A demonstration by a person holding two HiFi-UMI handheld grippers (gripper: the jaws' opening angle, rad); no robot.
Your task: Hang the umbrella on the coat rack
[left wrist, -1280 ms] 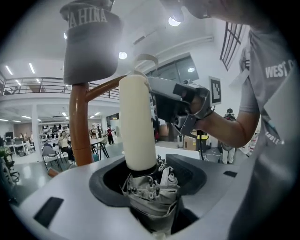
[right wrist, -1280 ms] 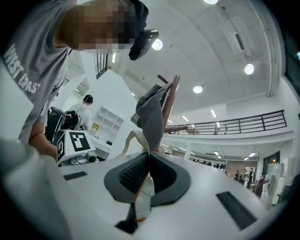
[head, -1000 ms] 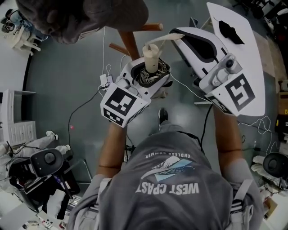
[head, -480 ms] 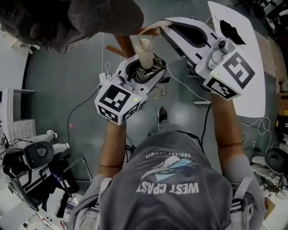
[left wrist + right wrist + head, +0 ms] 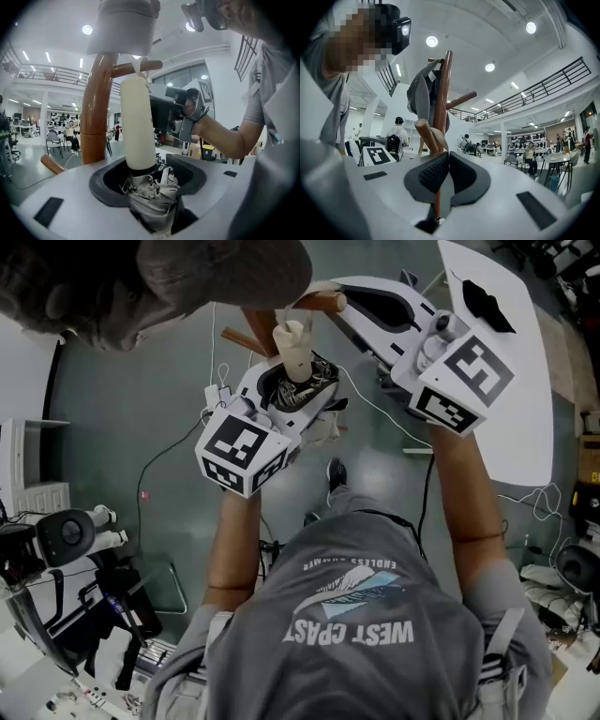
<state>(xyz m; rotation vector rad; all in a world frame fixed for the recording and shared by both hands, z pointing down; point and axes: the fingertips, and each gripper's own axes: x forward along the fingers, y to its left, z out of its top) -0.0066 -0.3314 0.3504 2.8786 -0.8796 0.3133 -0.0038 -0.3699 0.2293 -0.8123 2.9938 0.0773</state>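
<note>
While I watch both feeds, my left hand-held gripper (image 5: 150, 183) clamps the folded umbrella (image 5: 152, 199) by its bunched canopy, its cream handle (image 5: 137, 122) upright just beside the coat rack (image 5: 96, 108); the right hand-held gripper (image 5: 446, 161) has its jaws pressed together on the thin strap (image 5: 437, 138), right at a wooden peg (image 5: 423, 133); a grey garment (image 5: 423, 93) hangs higher up.

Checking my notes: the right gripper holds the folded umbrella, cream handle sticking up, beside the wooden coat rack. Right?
No: the left gripper holds the folded umbrella, as the left gripper view shows. Its cream handle does stick up beside the wooden coat rack.
</note>
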